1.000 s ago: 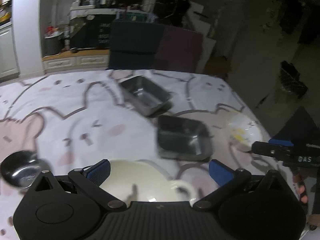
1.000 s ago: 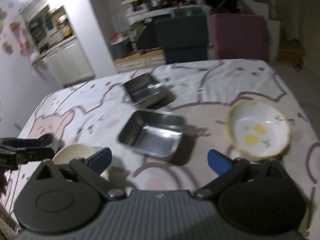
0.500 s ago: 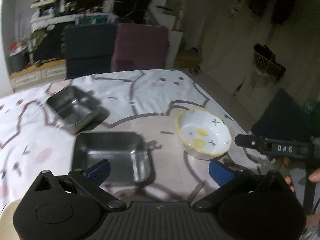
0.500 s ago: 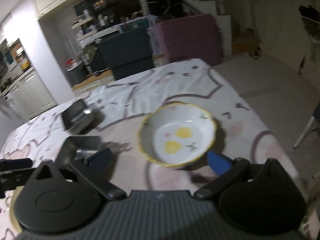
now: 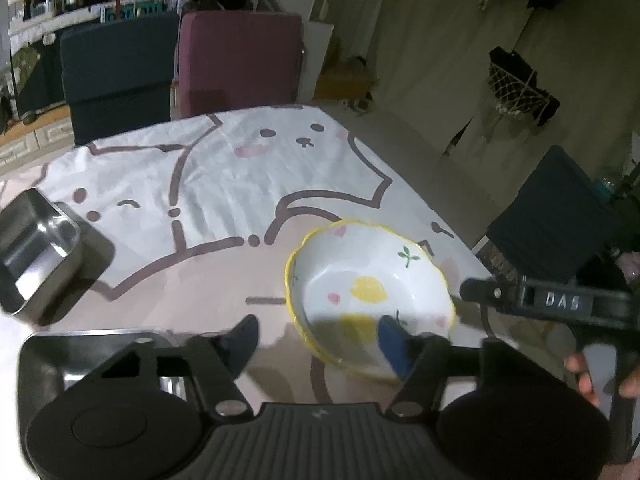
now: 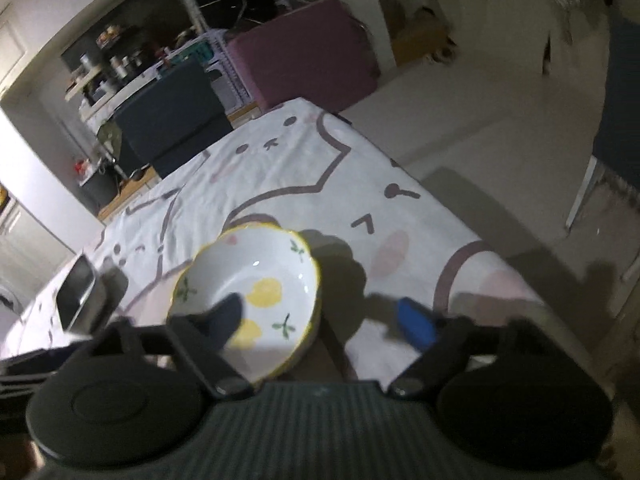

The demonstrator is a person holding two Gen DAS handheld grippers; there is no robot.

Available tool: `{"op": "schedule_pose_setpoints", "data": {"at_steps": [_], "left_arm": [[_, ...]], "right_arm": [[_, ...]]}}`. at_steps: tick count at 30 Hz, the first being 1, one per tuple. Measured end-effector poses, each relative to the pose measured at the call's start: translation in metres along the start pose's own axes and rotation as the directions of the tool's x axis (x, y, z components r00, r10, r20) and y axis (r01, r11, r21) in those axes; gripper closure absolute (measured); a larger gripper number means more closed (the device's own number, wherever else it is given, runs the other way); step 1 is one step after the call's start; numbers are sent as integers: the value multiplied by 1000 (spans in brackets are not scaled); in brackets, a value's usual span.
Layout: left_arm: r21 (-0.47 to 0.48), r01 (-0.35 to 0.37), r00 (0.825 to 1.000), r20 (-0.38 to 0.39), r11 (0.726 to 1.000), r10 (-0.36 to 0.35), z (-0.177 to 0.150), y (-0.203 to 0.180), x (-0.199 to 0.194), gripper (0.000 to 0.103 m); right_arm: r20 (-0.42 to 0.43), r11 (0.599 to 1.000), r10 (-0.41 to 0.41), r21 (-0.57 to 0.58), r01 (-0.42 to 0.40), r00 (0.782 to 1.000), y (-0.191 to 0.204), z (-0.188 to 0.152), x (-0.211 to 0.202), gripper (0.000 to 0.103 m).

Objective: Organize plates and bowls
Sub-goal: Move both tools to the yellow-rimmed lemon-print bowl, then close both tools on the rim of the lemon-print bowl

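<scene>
Dim room, maroon chair

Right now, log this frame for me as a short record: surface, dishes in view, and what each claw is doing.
surface: tablecloth with cartoon animal print
bowl: white, yellow rim, fruit print, upright on the cloth
tin: square metal tin, left of the bowl, apart from it
left claw: closing, one finger inside the bowl, one outside its rim
right claw: closing, straddling the bowl's opposite rim
contact: pads not visibly pressing the rim yet
</scene>
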State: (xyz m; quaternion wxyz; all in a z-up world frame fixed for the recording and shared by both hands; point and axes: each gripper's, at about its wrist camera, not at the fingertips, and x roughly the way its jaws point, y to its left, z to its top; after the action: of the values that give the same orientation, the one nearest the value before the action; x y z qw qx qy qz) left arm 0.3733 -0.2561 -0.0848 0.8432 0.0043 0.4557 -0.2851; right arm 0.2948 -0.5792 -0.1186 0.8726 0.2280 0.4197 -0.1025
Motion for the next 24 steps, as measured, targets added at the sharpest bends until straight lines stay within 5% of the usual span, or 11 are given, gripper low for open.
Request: {"op": "schedule_pose_setpoints", "data": {"at_steps": [7, 14, 24], "left_arm": [[-24, -11, 996, -86, 1000, 9, 14, 7, 41, 75], [-36, -13, 992, -127, 999, 9, 13, 15, 61, 91], [-50, 8, 992, -127, 999, -14, 12, 20, 61, 93]], "right_arm": [[-37, 1000, -2, -1, 2, 999, -5, 11, 27, 66], [-108, 995, -3, -97, -7, 994, 8, 11, 49, 88], [-115, 991, -34, -130, 19, 993, 15, 10, 52, 93]]}}
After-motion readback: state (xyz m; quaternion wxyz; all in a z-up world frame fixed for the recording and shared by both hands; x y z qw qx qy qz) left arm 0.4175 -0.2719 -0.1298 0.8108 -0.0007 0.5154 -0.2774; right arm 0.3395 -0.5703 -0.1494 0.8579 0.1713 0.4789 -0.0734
